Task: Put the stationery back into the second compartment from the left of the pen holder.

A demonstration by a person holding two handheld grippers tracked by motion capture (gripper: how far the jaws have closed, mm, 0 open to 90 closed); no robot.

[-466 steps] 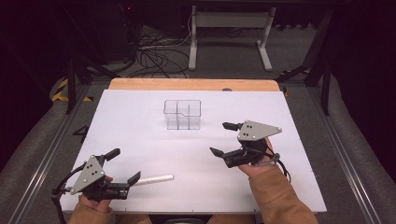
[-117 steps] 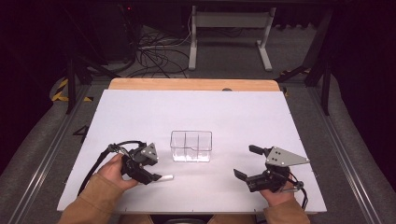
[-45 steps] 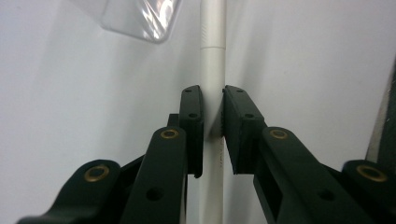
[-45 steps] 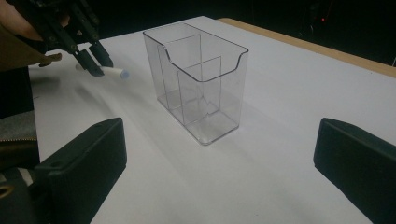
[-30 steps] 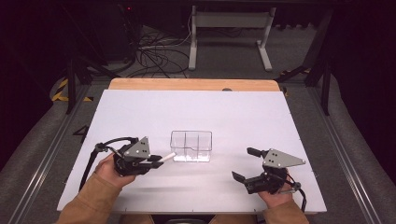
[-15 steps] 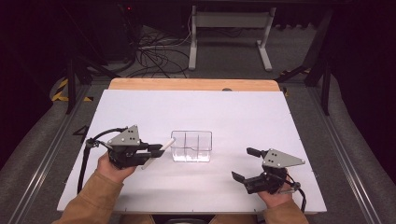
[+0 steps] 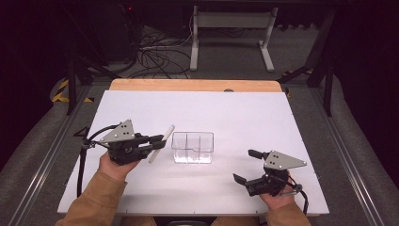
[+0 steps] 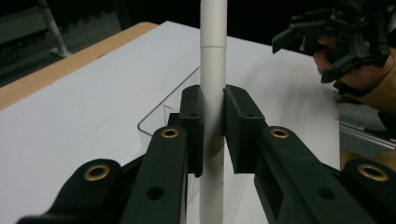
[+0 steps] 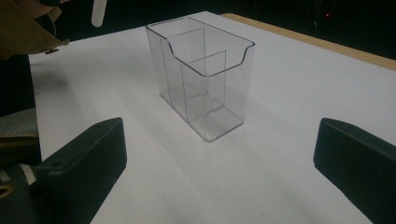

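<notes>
The left tool [image 7: 157, 141] clamps a white pen [image 7: 161, 143] between its pads, holding it above the white worktop [image 7: 235, 108] just left of the clear plastic box [image 7: 193, 148], tip slanting toward the box. The right tool [image 7: 244, 165], jaws wide apart and holding nothing, sits near the worktop's front right edge.

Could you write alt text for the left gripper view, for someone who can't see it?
Two black jaws clamp a white pen upright above a white table. A clear divided box sits just behind, and the other hand's gripper hovers at upper right.
</notes>
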